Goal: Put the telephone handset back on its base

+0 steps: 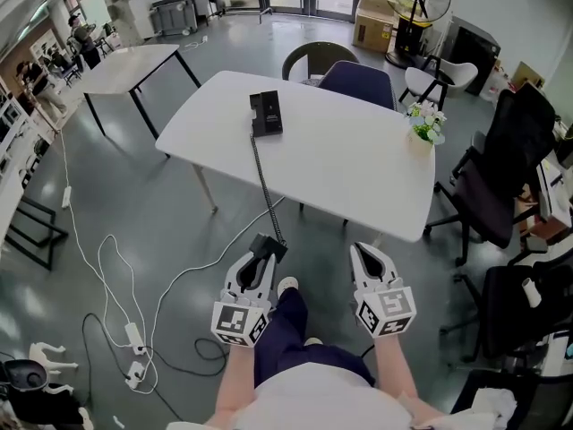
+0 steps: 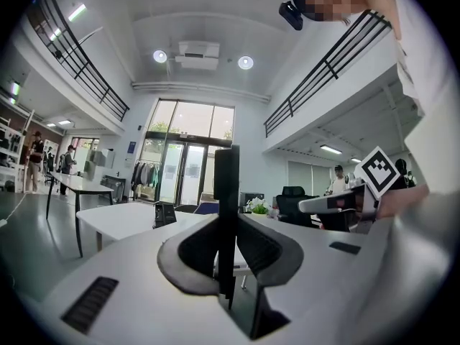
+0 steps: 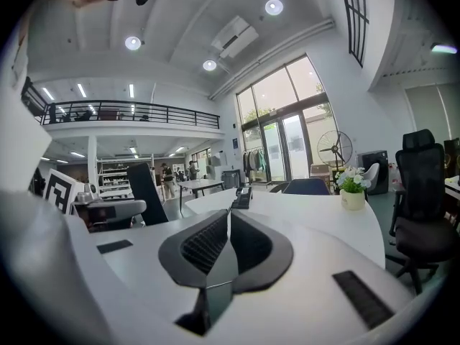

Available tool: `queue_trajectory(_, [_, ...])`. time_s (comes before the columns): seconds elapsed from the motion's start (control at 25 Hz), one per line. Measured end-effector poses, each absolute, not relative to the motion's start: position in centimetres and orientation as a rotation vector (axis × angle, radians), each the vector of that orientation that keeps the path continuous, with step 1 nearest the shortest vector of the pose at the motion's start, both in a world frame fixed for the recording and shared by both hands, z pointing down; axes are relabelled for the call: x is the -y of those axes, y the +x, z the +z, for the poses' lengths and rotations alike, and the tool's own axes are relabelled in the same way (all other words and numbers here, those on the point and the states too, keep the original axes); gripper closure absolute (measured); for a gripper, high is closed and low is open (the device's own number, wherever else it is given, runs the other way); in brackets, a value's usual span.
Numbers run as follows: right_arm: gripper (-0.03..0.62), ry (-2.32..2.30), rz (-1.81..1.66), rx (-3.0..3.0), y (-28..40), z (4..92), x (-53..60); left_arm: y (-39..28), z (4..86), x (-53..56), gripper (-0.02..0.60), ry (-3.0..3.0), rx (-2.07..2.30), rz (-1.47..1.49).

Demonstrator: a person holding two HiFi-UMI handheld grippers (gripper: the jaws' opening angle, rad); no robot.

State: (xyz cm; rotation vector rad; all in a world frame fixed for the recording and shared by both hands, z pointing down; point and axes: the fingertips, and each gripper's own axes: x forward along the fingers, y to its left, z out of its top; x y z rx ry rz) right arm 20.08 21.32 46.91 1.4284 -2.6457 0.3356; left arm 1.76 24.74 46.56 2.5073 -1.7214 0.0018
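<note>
Handset (image 1: 269, 246) transport is judged to be the step in hand: the black handset is clamped upright between the pads of the left tongs (image 1: 255, 262), held low in front of the person's body and above the floor, well apart from the surface (image 1: 358, 159). The right tongs (image 1: 369, 256) are held beside them, pressed together with nothing between. From the handset a coiled cord (image 1: 265, 182) is seen running up over the near edge of the surface to the base (image 1: 266, 113), which lies toward the far side, with a small flower pot (image 1: 424, 125) well off to its right. Nothing has yet been set on the base, so most of the task is judged to remain. The next move calls for the handset to be carried forward over the surface, turned to lie lengthwise along the cradle, lowered until it is seated, and only then released; the cord should be kept slack so that the base is not dragged. The grip is settled only by the left gripper view, where the handset (image 2: 226, 214) stands as a narrow dark slab with both pads against it. That the right tongs (image 3: 226, 246) are empty and together is confirmed only in the right gripper view. The cord's full run and the gap to the base are given by the head view alone.
</note>
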Motion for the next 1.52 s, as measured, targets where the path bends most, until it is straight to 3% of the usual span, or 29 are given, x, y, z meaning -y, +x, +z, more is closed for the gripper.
queue_trajectory(0.76, [0.556,1.543,0.359,2.629,15.9,44.9,-9.3,-3.5,45.1,-12.1,0.502,2.592,1.596,0.011])
queue_trajectory(1.52, [0.556,1.639,0.389,2.545,14.0,46.2,-3.1,-4.4,46.6,-4.7,0.502,2.654,1.423,0.028])
